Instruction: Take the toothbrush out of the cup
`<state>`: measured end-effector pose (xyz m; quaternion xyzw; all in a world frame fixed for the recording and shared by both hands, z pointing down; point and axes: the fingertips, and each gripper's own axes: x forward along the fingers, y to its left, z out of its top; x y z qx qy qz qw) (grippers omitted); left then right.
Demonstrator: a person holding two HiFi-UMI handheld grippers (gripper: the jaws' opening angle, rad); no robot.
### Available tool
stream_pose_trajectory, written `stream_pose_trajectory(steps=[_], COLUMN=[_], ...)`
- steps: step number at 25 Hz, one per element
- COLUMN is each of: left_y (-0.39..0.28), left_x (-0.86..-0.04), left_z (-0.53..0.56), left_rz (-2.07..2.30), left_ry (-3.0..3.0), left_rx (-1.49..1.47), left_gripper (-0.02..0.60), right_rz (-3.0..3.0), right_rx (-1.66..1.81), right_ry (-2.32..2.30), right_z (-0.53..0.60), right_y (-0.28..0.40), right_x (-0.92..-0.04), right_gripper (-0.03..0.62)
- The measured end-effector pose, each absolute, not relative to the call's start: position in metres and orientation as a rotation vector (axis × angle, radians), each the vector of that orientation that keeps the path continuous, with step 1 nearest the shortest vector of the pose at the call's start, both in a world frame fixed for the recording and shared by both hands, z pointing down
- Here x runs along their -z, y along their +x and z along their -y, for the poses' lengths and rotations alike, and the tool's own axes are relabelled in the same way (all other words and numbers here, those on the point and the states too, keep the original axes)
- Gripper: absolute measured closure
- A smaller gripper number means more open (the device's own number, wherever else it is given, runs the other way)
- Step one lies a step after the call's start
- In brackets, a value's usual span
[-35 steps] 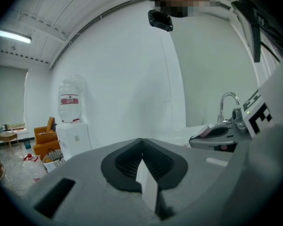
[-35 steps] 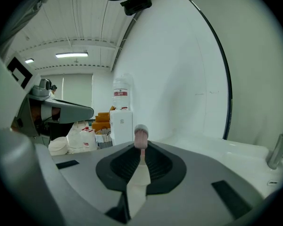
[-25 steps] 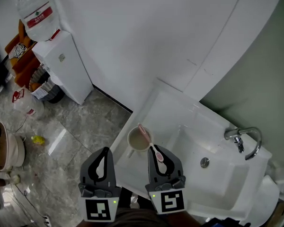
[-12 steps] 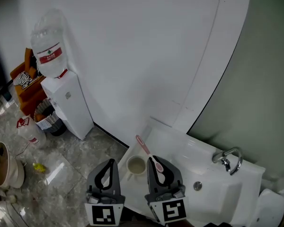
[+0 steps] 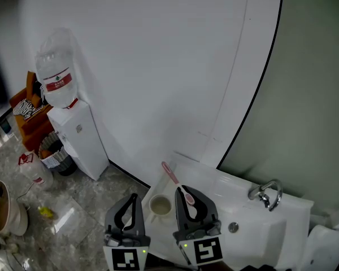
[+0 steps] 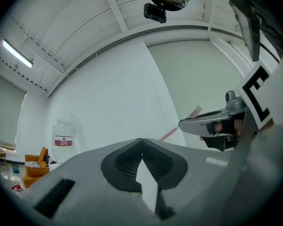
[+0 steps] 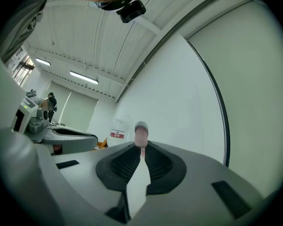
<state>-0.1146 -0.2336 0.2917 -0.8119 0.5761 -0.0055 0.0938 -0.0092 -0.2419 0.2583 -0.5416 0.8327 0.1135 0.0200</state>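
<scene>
Two hand-held grippers in frame, both low in the head view with marker cubes toward me.

- Left two-jaw grey gripper [image 6: 141,142]: jaw tips together, nothing between them.
- Right two-jaw grey gripper [image 7: 141,147]: jaws clamped on the one slim pink plastic toothbrush [image 5: 172,176]. The jaws grip it near one end. The rest runs up and to the left past the jaw tips, brush end pointing away.

The toothbrush is clear of the cup. In the head view its shaft passes just right of the rim without touching.

One round cream cup [image 5: 160,206] stands upright on the near left corner of the white ceramic sink [image 5: 260,236], between the two grippers as seen from above. I see nothing inside it.

Sink fittings:
- one chrome tap [image 5: 265,192] at the far right edge
- one round metal drain [image 5: 232,227] in the basin

Against the white wall, left:
- one white floor-standing water dispenser [image 5: 79,140]
- one clear upturned water bottle with a red label [image 5: 56,72] on top of it

Grey stone floor [image 5: 85,208] below.
</scene>
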Motion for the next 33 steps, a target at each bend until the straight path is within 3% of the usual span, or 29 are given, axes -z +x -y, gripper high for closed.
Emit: stream_pose_trajectory(steps=[33], left_y=[-0.107], left_x=[-0.282], left_z=[0.240], left_rz=[-1.684], left_ry=[-2.392], left_rx=[-0.062], left_gripper=[0.566], right_rz=[-2.599], right_rx=[-0.349], right_ry=[-1.654], right_z=[0.245], right_y=[-0.011], right_x=[-0.264], right_gripper=[0.560])
